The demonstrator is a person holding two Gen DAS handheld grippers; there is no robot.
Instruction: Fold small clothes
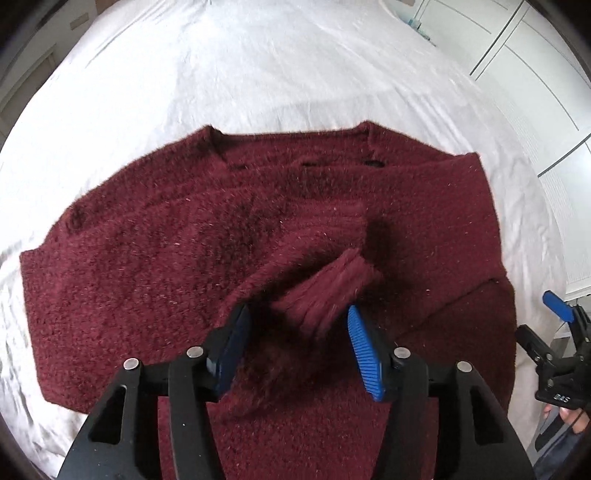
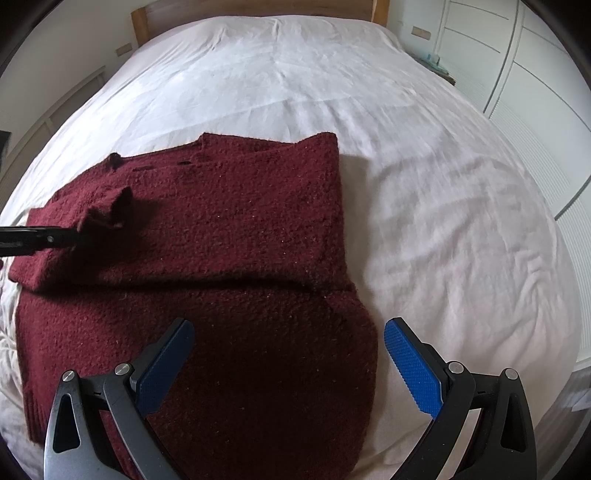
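Note:
A dark red fuzzy knit sweater (image 1: 155,236) lies on the white bed, its sleeves folded in over the body. My left gripper (image 1: 297,314) is open, and the ribbed sleeve cuff (image 1: 332,288) sits loose between its blue pads, blurred with motion. In the right wrist view the sweater (image 2: 236,236) fills the left half, and the left gripper's black fingers (image 2: 37,240) reach in from the left at the cuff (image 2: 110,210). My right gripper (image 2: 288,328) is open and empty above the sweater's near right edge; it also shows in the left wrist view (image 1: 561,347).
The white bed sheet (image 2: 424,177) spreads around the sweater, with a wooden headboard (image 2: 258,7) at the far end. White wardrobe doors (image 2: 535,74) stand on the right. A wall and skirting (image 2: 48,103) run along the left.

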